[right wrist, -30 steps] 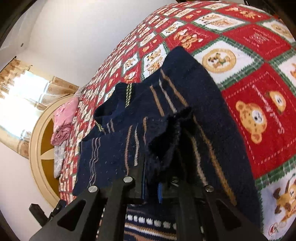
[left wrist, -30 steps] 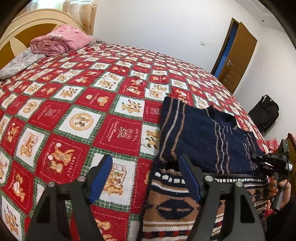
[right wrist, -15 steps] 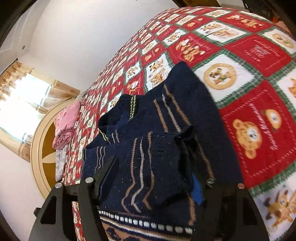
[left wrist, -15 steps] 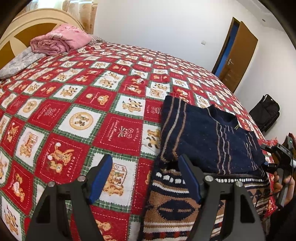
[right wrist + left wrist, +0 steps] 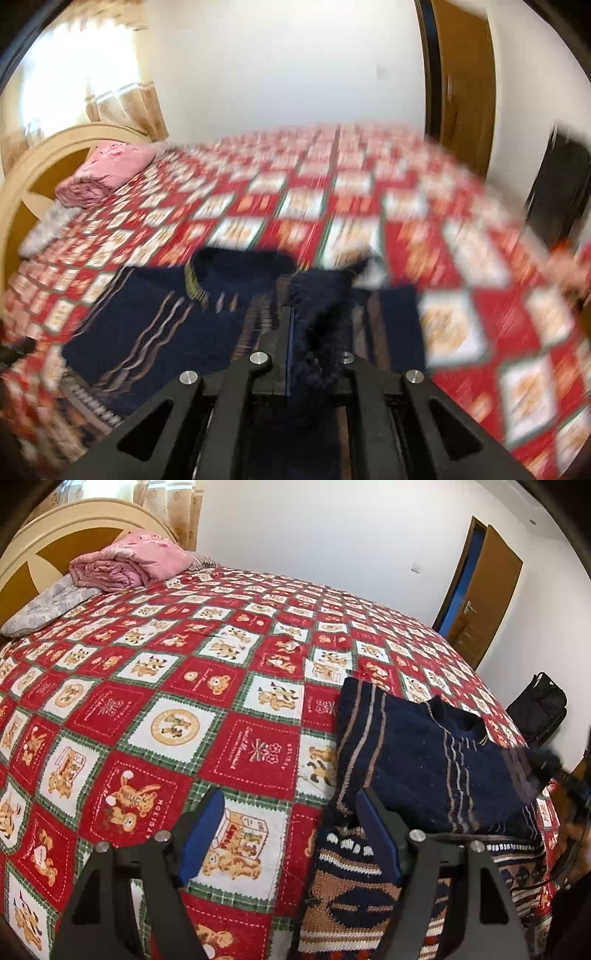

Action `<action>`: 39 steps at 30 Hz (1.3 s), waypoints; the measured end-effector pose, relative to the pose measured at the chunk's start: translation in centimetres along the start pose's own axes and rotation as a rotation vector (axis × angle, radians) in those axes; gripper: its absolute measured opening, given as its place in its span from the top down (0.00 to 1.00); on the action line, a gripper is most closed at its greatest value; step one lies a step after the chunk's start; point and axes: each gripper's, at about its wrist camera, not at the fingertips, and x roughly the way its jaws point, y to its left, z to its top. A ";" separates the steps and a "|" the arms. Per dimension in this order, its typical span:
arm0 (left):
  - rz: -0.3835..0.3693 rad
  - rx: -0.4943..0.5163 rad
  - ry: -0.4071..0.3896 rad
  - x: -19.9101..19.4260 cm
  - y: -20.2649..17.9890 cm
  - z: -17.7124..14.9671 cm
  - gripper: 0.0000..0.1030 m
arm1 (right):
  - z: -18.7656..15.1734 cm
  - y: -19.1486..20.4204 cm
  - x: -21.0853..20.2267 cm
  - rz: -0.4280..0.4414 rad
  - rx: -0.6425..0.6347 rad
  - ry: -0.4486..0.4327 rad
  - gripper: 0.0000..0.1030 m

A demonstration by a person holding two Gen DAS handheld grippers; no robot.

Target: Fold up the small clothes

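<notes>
While on bedspread, sweater in right claw.

left gripper: black frame | blue pads | silver screws
</notes>
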 end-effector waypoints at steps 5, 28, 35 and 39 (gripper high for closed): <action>0.024 0.001 0.016 0.8 -0.1 -0.1 0.26 | -2.7 -1.0 5.8 -0.016 -0.022 0.165 0.94; -0.007 0.141 0.035 4.8 -7.4 0.7 0.26 | -4.1 2.5 -0.4 0.059 0.022 0.139 0.85; 0.046 0.109 0.117 7.3 -5.5 -0.7 0.18 | -6.5 0.8 0.0 0.191 0.207 0.211 0.85; 0.019 0.077 0.092 5.3 -5.3 -0.5 0.18 | -6.4 -0.9 -5.6 0.519 0.597 0.007 0.85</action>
